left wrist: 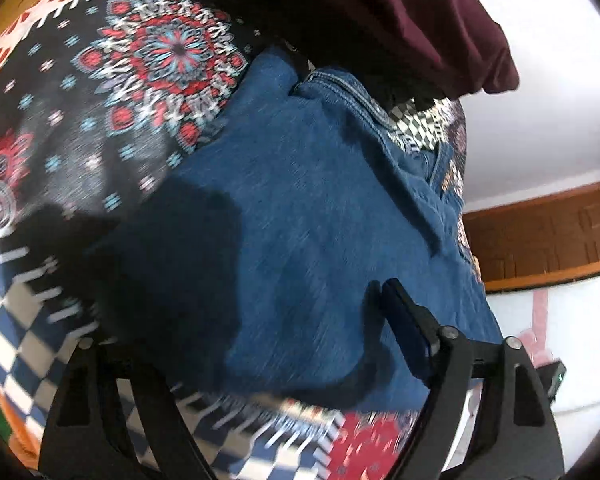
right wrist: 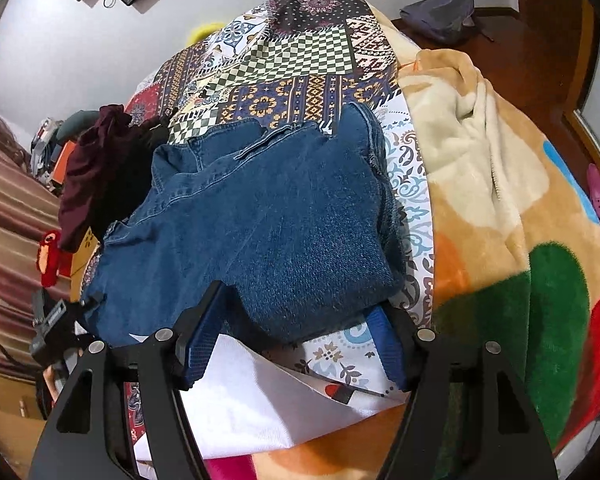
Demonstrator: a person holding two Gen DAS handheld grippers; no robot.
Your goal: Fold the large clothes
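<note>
A pair of blue jeans (right wrist: 260, 216) lies folded on the patterned bedsheet (right wrist: 300, 60). It also shows in the left wrist view (left wrist: 308, 208), blurred. My right gripper (right wrist: 296, 340) is open, its blue-padded fingers (right wrist: 198, 344) on either side of the near folded edge of the jeans. My left gripper (left wrist: 236, 344) is open; its right finger (left wrist: 408, 332) rests on the denim and its left finger is hidden under the cloth or in its shadow. The left gripper also shows at the lower left edge of the right wrist view (right wrist: 56, 324).
A dark maroon garment (right wrist: 92, 172) lies heaped beside the jeans, also in the left wrist view (left wrist: 400, 16). A fleece blanket (right wrist: 500, 200) in orange, green and cream lies to the right. A white cloth (right wrist: 252, 400) lies under my right gripper. A wooden skirting (left wrist: 540, 236) runs along the wall.
</note>
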